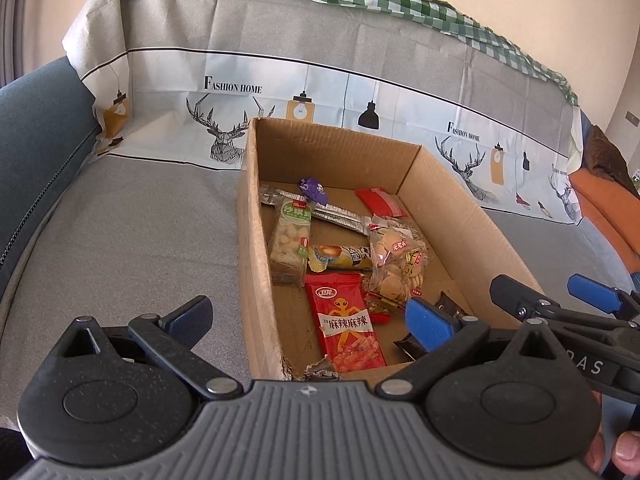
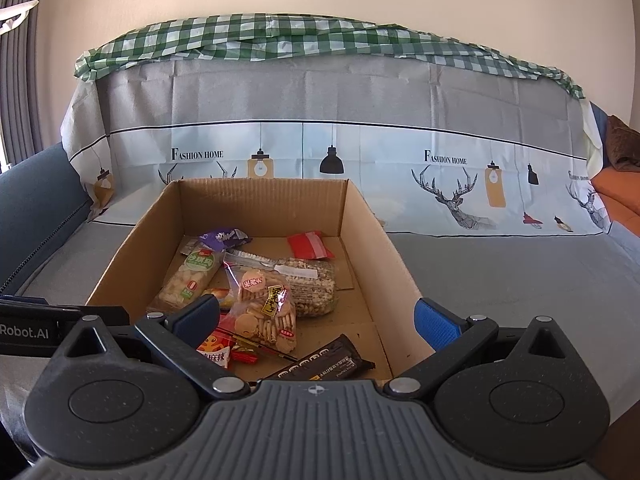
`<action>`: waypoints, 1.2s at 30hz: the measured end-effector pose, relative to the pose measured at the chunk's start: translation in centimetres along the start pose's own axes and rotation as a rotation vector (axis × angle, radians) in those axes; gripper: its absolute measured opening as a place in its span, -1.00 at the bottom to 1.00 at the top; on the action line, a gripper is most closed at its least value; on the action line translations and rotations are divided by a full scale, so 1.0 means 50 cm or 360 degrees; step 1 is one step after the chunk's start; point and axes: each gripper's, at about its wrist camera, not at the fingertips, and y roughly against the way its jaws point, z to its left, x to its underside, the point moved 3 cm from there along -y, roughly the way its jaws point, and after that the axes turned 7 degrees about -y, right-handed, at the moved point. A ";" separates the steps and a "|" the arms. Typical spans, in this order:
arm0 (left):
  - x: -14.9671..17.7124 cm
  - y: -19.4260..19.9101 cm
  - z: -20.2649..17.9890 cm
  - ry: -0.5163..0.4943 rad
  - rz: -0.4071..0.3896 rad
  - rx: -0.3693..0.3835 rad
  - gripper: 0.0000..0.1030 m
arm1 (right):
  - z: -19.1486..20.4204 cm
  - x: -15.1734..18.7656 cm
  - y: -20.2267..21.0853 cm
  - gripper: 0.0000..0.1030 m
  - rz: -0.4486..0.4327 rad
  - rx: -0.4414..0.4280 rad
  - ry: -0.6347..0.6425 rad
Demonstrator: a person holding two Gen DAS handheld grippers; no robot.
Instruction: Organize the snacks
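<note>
1. Both grippers fill the bottom of their own frames, each with its jaws spread wide and nothing between them: the left gripper [image 1: 308, 320] hangs over the near left corner of the cardboard box [image 1: 460, 200], the right gripper [image 2: 316, 316] over the box's near edge.
2. At the right edge of the left wrist view the right gripper [image 1: 560, 292] shows again, its jaws likewise released, just beyond the box's right wall.
3. At the lower right corner of that same view, part of a hand [image 1: 624, 456] shows at the frame edge.
4. The open box sits on a sofa seat covered in grey cloth [image 1: 140, 240], and all the snacks lie inside it on the box floor.
5. Low in the left wrist view, near the front of the box, lies a red snack packet [image 1: 348, 320] with a yellow figure and Chinese print.
6. To its right, partly behind the blue finger pad, is a dark chocolate bar wrapper [image 2: 324, 364], at lower centre of the right wrist view.
7. Mid-box sits a clear bag of round biscuits [image 2: 264, 312]; beside it to the left is a green-labelled packet [image 1: 290, 236] against the left wall.
8. Between those two lies a yellow wrapped snack [image 1: 340, 258].
9. Toward the back are a long silver strip packet [image 1: 340, 214], a purple wrapper [image 1: 314, 190] and a red-and-white packet [image 1: 380, 200].
10. Behind the box, a printed cover with deer and lamps [image 2: 452, 200] drapes the sofa back, and a green checked cloth [image 2: 280, 36] lies across the top.
</note>
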 end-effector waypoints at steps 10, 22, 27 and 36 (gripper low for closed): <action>0.002 -0.001 -0.003 -0.0003 -0.0003 0.0003 0.99 | 0.000 0.000 -0.001 0.99 0.0002 0.0000 0.0002; 0.001 0.004 -0.005 -0.0023 -0.0020 0.0025 0.99 | -0.003 0.000 0.000 0.99 -0.0003 0.0009 0.0007; 0.001 0.003 -0.004 -0.0037 -0.0027 0.0037 0.99 | -0.004 -0.001 0.001 0.99 -0.0014 0.0007 0.0006; -0.006 -0.012 0.000 -0.0021 -0.0007 0.0075 0.99 | 0.000 -0.004 -0.003 0.99 -0.0019 0.0010 0.0002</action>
